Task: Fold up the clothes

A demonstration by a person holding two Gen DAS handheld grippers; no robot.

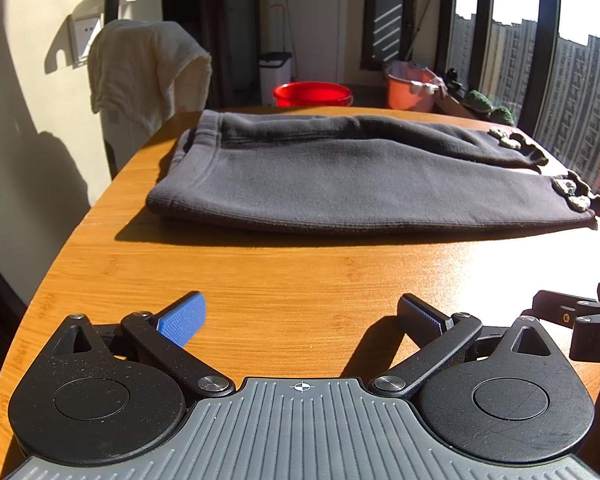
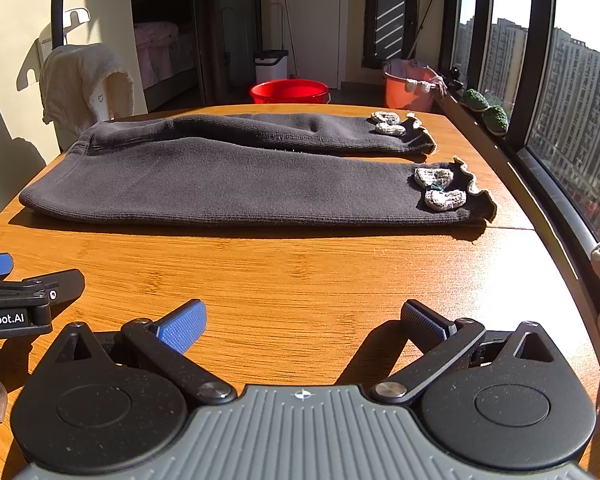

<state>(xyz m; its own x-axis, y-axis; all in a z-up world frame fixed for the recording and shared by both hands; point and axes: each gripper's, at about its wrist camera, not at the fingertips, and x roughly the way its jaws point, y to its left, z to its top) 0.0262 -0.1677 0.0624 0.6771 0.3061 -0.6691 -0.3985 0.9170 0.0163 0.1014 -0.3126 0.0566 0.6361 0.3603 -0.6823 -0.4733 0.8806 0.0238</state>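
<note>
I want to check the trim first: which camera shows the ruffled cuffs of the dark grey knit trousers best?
The right wrist view: both ruffled cuffs with their pale bows lie fully visible. The left wrist view squeezes them against its right edge, distorted.

dark grey knit trousers (image 2: 236, 184) lie flat across the wooden counter (image 2: 300, 280), waistband at left, both legs stretching right, with pale bow patches at the frilled cuffs.

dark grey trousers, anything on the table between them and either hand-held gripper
Nothing visible. Only bare wooden table lies between the dark grey trousers and the open right hand-held gripper; the left hand-held gripper, also open, has the same clear stretch before the trousers.
</note>
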